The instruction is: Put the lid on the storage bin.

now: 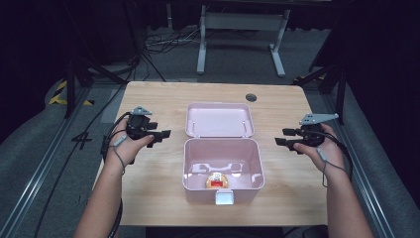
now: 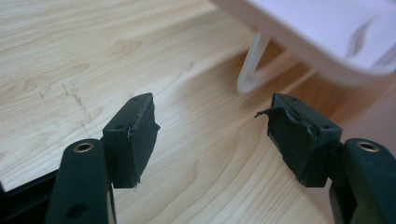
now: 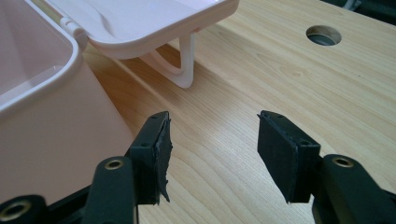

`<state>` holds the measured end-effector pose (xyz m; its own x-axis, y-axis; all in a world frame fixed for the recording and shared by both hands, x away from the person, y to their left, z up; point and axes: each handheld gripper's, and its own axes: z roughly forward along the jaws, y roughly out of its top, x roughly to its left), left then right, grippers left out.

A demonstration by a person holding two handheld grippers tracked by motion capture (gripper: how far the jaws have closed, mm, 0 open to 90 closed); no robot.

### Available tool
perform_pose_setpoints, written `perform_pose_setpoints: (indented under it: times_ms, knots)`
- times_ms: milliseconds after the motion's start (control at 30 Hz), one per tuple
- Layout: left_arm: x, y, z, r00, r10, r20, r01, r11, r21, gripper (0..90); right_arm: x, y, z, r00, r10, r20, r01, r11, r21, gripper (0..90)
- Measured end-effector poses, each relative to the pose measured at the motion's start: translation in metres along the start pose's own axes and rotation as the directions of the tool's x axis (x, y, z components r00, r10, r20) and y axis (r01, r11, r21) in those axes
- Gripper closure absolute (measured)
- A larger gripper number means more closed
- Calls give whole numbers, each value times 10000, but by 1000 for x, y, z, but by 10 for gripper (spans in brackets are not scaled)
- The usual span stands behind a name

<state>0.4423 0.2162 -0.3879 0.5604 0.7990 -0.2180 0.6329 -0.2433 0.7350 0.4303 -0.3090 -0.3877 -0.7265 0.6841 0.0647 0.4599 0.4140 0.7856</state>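
Each black hand-held gripper [image 1: 159, 134] carries a grey triangular plate, brass-ringed screw holes and a trailing cable.

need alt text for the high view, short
An open pink box sits mid-table, lid folded back, with a small round yellow-and-red item inside near its front wall. A person's hands hold the left gripper and right gripper at either side, both pointing at the box and holding nothing.

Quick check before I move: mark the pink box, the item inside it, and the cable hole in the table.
pink box [image 1: 189, 163]: high view, on its left wall.
round yellow-and-red item [image 1: 217, 180]: high view, on its middle, at the box's front.
cable hole [image 3: 323, 35]: right gripper view, on the hole's centre.
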Motion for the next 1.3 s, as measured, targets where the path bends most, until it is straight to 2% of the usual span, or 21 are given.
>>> perform_pose_setpoints:
  times_ms: [67, 133, 233, 267, 300, 333, 400, 500, 567, 600, 700, 767, 867, 933, 1033, 1067, 1167, 1300]
  knots:
    - [0, 3, -1, 9998, 1, -187, -5, 9997, -250, 333, -1, -3, -2, 10000, -26, 93, 26, 10000, -22, 436]
    - [-1, 6, -3, 9996, -52, -261, 45, 9997, -247, 331, -2, -6, -4, 9998, -13, 198, 15, 10000, -77, 428]
    - [-1, 13, -4, 9988, 483, -49, -485, 9967, -644, 324, -1, -9, -9, 9997, -13, 262, 20, 9997, -238, 420]
    - [-2, 18, -4, 9990, 393, 219, -377, 9968, -707, 317, -1, -9, -10, 9994, -72, 329, 83, 9995, -309, 417]
    - [-3, 23, -5, 9990, 271, 346, -248, 9977, -635, 320, 0, -9, -11, 9993, -108, 370, 124, 9990, -424, 414]
    - [-3, 26, -6, 9987, 320, 386, -295, 9974, -653, 325, 0, -9, -12, 9989, -147, 449, 168, 9987, -474, 397]
    - [-4, 35, -8, 9986, 507, 168, -498, 9975, -506, 319, 1, -10, -12, 9984, -167, 548, 196, 9985, -521, 398]
    - [-6, 42, -7, 9989, 392, 264, -383, 9987, -329, 321, 1, -10, -12, 9984, -184, 533, 211, 9985, -510, 397]
    - [-8, 47, -2, 9972, 344, 662, -312, 9983, -488, 321, 1, -11, -12, 9986, -224, 480, 248, 9985, -489, 396]
    - [-11, 52, 2, 9967, 366, 727, -339, 9987, -380, 321, 1, -12, -11, 9986, -347, 389, 365, 9982, -472, 390]
    - [-13, 56, 6, 9966, 542, 625, -523, 9981, -322, 326, 1, -13, -10, 9985, -392, 394, 407, 9985, -363, 344]
    - [-14, 64, 13, 9955, 614, 728, -589, 9976, -350, 328, 1, -13, -9, 9983, -393, 431, 403, 9989, -235, 336]
    - [-14, 69, 17, 9962, 518, 696, -486, 9977, -468, 330, 2, -13, -8, 9983, -343, 465, 352, 9992, -178, 327]
    - [-14, 74, 21, 9967, 572, 571, -547, 9975, -445, 330, 3, -13, -8, 9983, -292, 499, 300, 9994, -157, 321]
    - [-10, 83, 31, 9978, 647, -123, -650, 9974, -299, 324, 5, -15, -8, 9980, -359, 512, 368, 9992, -161, 323]
    - [-10, 83, 31, 9978, 647, -123, -650, 9974, -299, 324, 5, -15, -8, 9980, -359, 512, 368, 9992, -161, 323]
    - [-4, 88, 40, 9995, 296, 95, -292, 9990, -345, 327, 5, -16, -9, 9978, -386, 539, 395, 9991, -155, 326]
    - [0, 95, 53, 9986, 352, 388, -337, 9987, -370, 327, 8, -18, -10, 9969, -561, 552, 571, 9982, -171, 340]
